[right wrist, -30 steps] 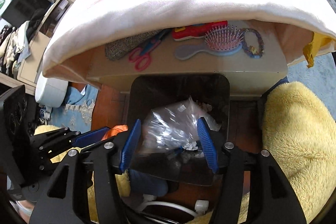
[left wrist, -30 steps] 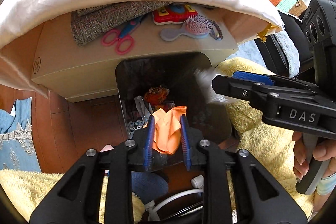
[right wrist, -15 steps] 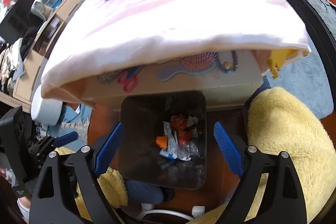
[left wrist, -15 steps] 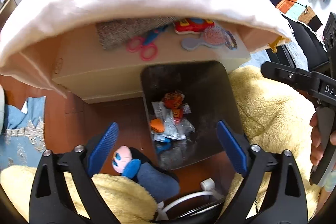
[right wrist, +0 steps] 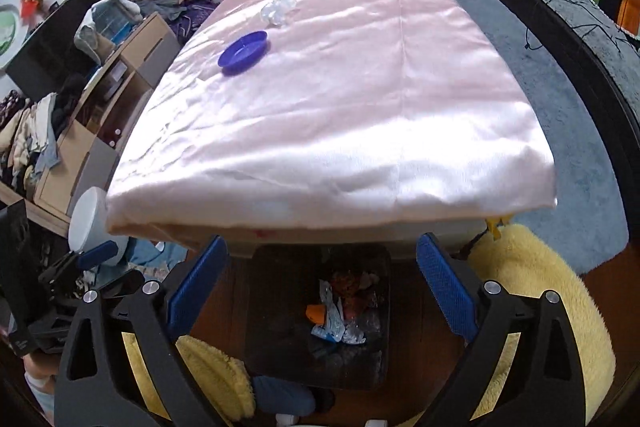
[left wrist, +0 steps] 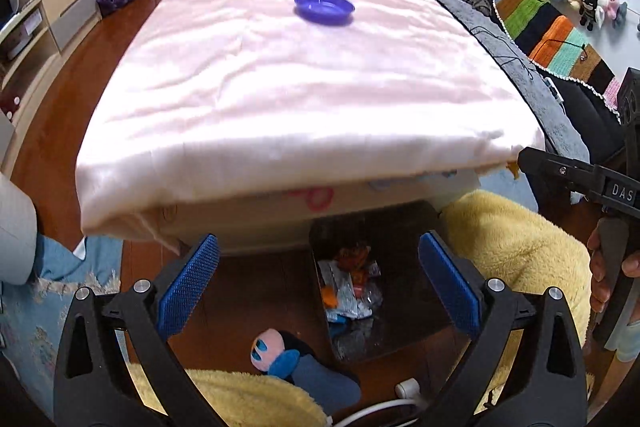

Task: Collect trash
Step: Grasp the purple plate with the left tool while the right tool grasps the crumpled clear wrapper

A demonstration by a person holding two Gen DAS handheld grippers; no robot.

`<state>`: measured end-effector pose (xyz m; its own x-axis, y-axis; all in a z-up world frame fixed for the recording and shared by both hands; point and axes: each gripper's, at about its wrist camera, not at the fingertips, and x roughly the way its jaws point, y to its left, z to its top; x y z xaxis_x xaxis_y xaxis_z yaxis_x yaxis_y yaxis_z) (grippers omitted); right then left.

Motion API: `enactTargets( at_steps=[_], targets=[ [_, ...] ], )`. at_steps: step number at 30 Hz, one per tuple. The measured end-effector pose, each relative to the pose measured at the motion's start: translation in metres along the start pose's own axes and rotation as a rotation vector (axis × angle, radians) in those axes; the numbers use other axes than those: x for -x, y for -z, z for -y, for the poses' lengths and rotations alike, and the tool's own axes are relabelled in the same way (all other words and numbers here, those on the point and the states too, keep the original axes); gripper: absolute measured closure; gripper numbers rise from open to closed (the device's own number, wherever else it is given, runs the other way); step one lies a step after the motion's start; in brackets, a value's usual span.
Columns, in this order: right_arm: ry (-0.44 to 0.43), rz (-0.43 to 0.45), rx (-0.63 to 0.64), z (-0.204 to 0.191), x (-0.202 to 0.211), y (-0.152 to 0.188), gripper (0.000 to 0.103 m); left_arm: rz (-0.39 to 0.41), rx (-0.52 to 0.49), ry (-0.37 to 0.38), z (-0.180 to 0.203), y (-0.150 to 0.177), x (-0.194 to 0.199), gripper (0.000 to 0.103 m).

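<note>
Below pink bedding, crumpled wrappers fill the bin; both hand-held grippers opening, empty.

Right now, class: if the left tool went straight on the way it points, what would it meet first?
Probably the trash in the dark bin on the floor. The left tool is opening with nothing between its fingers, though depth is hard to judge.

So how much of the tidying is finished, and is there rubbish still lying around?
Done: wrappers and an orange scrap lie in the black bin on the floor. In hand: nothing; the left tool and right tool are both opening above the bin with nothing between their pads. Left: a crumpled clear wrapper sits on the pink tabletop, beside a blue dish.
</note>
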<state>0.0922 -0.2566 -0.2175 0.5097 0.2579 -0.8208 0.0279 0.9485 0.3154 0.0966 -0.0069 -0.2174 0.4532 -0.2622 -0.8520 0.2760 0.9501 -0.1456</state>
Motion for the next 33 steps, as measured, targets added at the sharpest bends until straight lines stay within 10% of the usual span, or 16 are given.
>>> enactTargets(
  at_steps=[21,33],
  targets=[
    [0.03,0.091,0.099,-0.032,-0.064,-0.154,0.007,0.016,-0.029,-0.03,-0.005,-0.123,-0.056,0.008],
    [0.067,0.07,0.091,-0.014,-0.109,-0.203,0.024,0.03,-0.048,-0.003,0.011,-0.192,-0.122,0.009]
  ],
)
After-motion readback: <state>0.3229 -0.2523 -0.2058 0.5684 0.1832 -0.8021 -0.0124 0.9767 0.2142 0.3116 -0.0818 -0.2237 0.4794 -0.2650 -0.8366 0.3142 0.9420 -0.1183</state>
